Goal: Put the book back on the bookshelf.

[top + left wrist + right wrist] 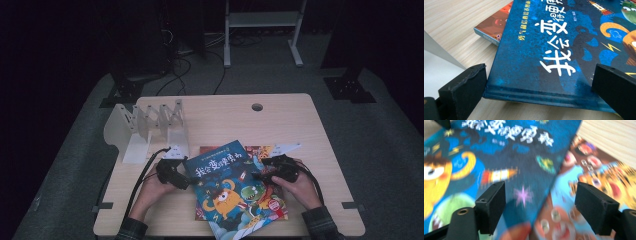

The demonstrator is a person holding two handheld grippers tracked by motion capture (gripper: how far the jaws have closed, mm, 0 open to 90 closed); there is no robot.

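A dark blue picture book [230, 185] with white characters and an orange monster lies askew at the table's front middle, on top of an orange-brown book [260, 152]. My left gripper [186, 181] is at the blue book's left edge. In the left gripper view its jaws [539, 75] stand wide apart on either side of the blue book's [554, 50] spine corner, without pressing it. My right gripper [260, 175] hovers over the blue book's right edge. Its jaws [540, 192] are open above the blue cover [499, 150] and the lower book [599, 177].
A white folding book rack [145, 125] stands at the table's back left. White paper slips lie near the rack [175, 150] and right of the books [287, 147]. A cable hole [257, 107] sits near the far edge. A white frame [262, 20] stands on the floor beyond.
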